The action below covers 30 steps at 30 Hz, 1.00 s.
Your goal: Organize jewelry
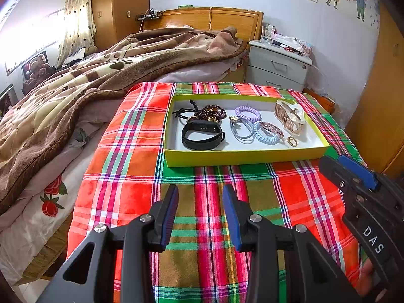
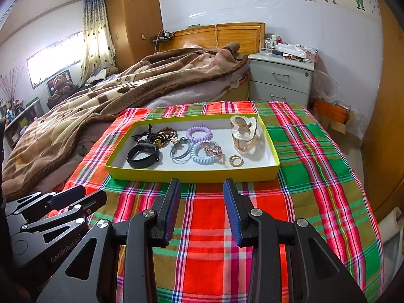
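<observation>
A yellow-green tray (image 1: 227, 157) (image 2: 192, 175) sits on a plaid cloth. In it lie a black wristband (image 1: 202, 135) (image 2: 142, 155), dark bead bracelets (image 1: 213, 112) (image 2: 164, 135), a purple coil tie (image 1: 247, 113) (image 2: 199, 133), a blue coil tie (image 1: 265, 136) (image 2: 202, 157), grey hair ties (image 1: 240, 130) (image 2: 179, 151), a pink rhinestone clip (image 1: 271, 127) (image 2: 212, 149), gold rings (image 1: 292, 141) (image 2: 236, 161) and a pearly claw clip (image 1: 290, 116) (image 2: 243, 133). My left gripper (image 1: 200, 192) and right gripper (image 2: 202, 186) are open and empty, just short of the tray's near wall.
The plaid cloth (image 1: 202, 227) covers a small table beside a bed with a brown blanket (image 1: 75, 80). A grey nightstand (image 1: 277, 65) stands behind. The right gripper shows at the right edge of the left wrist view (image 1: 353, 179).
</observation>
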Tool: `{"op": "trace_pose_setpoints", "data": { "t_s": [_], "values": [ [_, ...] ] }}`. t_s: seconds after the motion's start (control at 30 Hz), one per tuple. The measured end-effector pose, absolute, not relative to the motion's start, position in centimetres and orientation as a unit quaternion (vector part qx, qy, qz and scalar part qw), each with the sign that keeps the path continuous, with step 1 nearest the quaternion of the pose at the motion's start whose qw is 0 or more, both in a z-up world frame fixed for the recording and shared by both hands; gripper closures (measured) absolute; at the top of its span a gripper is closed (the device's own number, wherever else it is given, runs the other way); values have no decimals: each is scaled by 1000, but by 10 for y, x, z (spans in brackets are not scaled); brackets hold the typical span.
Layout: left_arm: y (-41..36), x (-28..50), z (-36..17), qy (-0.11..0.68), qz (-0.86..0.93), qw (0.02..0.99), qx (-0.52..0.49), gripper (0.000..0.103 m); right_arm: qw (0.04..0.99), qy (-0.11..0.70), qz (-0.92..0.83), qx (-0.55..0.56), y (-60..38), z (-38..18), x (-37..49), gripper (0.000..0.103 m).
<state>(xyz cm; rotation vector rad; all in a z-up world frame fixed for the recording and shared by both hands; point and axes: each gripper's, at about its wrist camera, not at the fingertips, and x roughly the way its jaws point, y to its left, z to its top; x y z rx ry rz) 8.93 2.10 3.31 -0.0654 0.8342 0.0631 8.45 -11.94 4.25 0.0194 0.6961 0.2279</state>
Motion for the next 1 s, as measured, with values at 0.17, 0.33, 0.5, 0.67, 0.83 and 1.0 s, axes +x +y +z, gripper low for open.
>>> {"op": "trace_pose_setpoints", "data": {
  "t_s": [0.17,0.33,0.5,0.67,0.83,1.0],
  "values": [
    [21,89,34,407,30,912,-31,65,934,340,112,10,-119,42,84,67],
    [20,90,34,407,30,912,-32,65,934,341,111,10,-120,42,84,67],
    [20,92,33,410,29,911,-35,65,933,341,111,10,-120,41,84,67],
    [20,92,32,413,28,910,-35,65,933,341,111,11,-121,41,84,67],
    [20,92,32,413,29,910,-35,65,933,342,110,11,-121,40,85,67],
    [20,92,31,412,29,910,-35,65,933,343,110,11,-121,40,85,67]
  ]
}}
